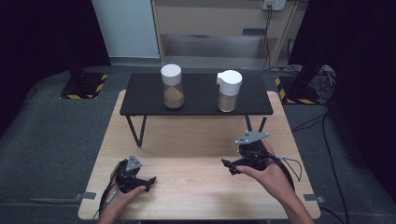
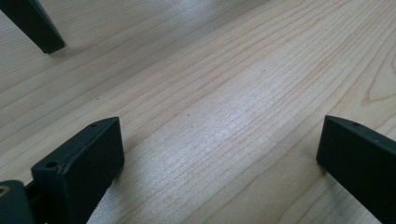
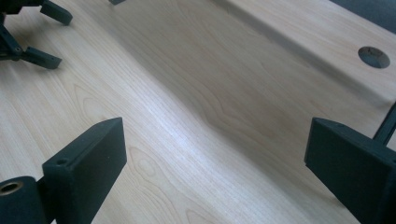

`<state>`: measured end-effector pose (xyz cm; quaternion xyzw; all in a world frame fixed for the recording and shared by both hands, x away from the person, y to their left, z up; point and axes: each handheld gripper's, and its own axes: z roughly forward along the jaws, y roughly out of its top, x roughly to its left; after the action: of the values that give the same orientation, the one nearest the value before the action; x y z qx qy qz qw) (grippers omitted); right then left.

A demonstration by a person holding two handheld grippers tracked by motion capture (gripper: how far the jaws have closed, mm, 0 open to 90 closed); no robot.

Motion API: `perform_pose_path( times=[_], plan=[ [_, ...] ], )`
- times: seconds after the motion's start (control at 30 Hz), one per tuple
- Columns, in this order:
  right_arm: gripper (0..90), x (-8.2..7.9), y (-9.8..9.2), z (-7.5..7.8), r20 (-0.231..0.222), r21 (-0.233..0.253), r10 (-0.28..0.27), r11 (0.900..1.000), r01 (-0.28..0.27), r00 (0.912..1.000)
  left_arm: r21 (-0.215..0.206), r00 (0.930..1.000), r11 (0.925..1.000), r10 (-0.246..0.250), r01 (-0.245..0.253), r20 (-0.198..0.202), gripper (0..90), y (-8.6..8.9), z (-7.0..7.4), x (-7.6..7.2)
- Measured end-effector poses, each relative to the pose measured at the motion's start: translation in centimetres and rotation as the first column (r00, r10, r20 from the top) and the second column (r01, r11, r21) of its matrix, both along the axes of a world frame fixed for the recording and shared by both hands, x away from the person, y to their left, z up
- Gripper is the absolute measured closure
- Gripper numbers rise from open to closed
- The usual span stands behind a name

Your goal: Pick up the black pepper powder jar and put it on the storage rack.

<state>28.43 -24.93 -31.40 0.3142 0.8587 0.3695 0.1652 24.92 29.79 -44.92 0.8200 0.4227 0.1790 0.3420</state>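
Left hand-held gripper (image 1: 150, 180) points right, right hand-held gripper (image 1: 227, 165) points left, both with jaws apart over the bare wooden surface (image 1: 196, 140). 2 upright jars (image 1: 173, 87) stand far off on the black shelf (image 1: 196, 108).

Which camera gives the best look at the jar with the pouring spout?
The high view: the spouted jar stands whole on the black shelf, white lid on, brown filling inside. The two gripper views look along open jaws at the wooden table, not at the jar.

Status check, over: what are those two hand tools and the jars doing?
Left tool, right tool: open, empty, low over table. Both jars untouched on black shelf. Nothing between.
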Motion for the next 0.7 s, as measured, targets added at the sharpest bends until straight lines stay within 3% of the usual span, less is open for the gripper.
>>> perform_pose_path(
  times=[0.7],
  plan=[
    [6.2,-0.5,-1.3,-4.2,-0.033,0.0,-0.048,0.999,0.048,0.9983,-0.001,0.9999,0.9999,0.011,-0.011,0.002,0.0,-0.1,0.0,-0.3]
  ],
)
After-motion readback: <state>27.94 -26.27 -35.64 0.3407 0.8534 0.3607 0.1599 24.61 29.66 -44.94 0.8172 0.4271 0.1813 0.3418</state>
